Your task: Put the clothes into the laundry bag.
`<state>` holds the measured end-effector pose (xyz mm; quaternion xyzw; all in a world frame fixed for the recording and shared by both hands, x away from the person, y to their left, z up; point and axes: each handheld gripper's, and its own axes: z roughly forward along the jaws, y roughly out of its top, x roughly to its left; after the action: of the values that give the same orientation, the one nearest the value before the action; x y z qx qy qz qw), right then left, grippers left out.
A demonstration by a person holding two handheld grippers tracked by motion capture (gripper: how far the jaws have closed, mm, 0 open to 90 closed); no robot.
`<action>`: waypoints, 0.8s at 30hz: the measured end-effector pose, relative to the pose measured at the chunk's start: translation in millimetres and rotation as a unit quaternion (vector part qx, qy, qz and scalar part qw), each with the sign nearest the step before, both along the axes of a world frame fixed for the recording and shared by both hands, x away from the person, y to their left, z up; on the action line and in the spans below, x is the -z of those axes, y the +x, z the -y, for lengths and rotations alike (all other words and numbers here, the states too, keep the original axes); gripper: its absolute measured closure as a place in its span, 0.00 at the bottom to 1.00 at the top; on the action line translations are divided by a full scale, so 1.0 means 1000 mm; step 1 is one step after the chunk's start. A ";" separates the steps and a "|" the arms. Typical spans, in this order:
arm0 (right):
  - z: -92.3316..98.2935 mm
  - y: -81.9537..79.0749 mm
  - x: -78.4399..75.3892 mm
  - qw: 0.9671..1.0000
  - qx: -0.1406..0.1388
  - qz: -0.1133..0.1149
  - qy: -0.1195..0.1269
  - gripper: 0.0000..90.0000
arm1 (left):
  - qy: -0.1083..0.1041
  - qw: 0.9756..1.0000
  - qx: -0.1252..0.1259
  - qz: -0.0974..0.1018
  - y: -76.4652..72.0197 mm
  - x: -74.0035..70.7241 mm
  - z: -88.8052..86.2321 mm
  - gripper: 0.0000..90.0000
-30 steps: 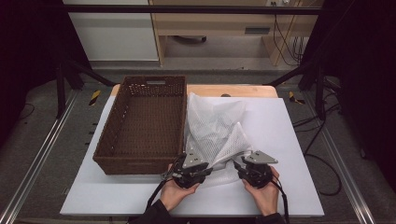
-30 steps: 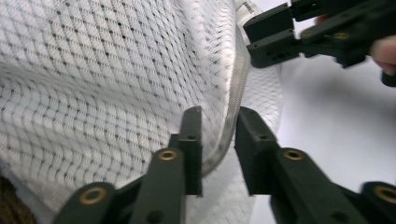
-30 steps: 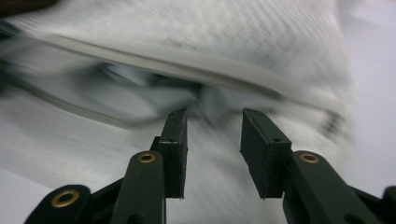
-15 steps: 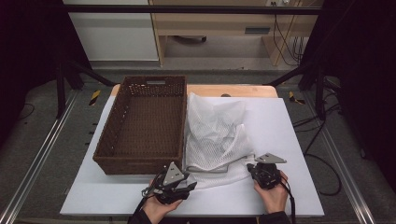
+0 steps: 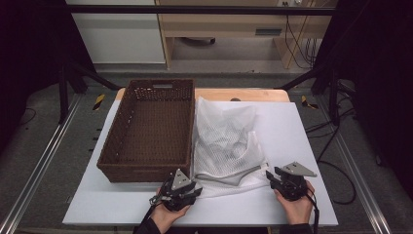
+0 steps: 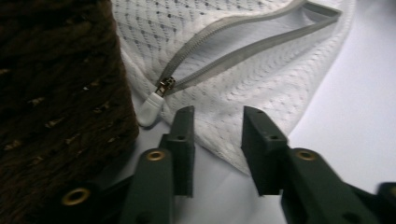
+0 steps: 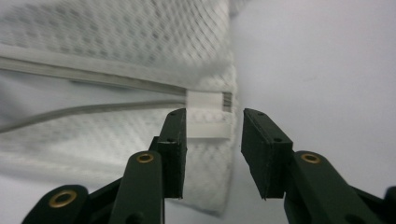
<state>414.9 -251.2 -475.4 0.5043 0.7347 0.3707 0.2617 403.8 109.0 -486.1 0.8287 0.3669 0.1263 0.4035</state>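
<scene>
At the bag's near edge: left gripper [image 6: 212, 135] is seen part open, jaws just closed further, nothing gripped, zip pull [image 6: 152, 105] just beyond | right gripper [image 7: 212, 135] part open, jaws just widened, straddling bag's corner tab [image 7: 208, 114], not pinching | bag [image 5: 226, 141] lies touching basket [image 5: 148, 131].

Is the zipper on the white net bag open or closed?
Open. On the mesh bag, the zipper tracks gape apart, with the slider parked at one end.

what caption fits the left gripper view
Open left gripper poised over the white mesh bag near its zipper pull, beside the basket.
</scene>
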 end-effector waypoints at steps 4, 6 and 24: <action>0.001 0.010 0.014 1.000 0.001 -0.025 -0.002 0.79 | 0.011 1.000 -0.011 0.001 0.002 -0.001 0.002 0.88; 0.001 0.010 0.012 0.999 0.004 -0.034 0.006 0.87 | 0.012 1.000 -0.009 0.000 0.003 -0.001 0.001 0.93; 0.005 -0.014 0.006 0.999 -0.024 -0.016 0.015 0.74 | -0.002 1.000 0.001 0.022 -0.006 -0.009 -0.020 0.86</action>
<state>401.1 -256.2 -481.1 0.4963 0.7448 0.3801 0.2336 397.4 128.9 -477.0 0.8256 0.3569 0.1432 0.4130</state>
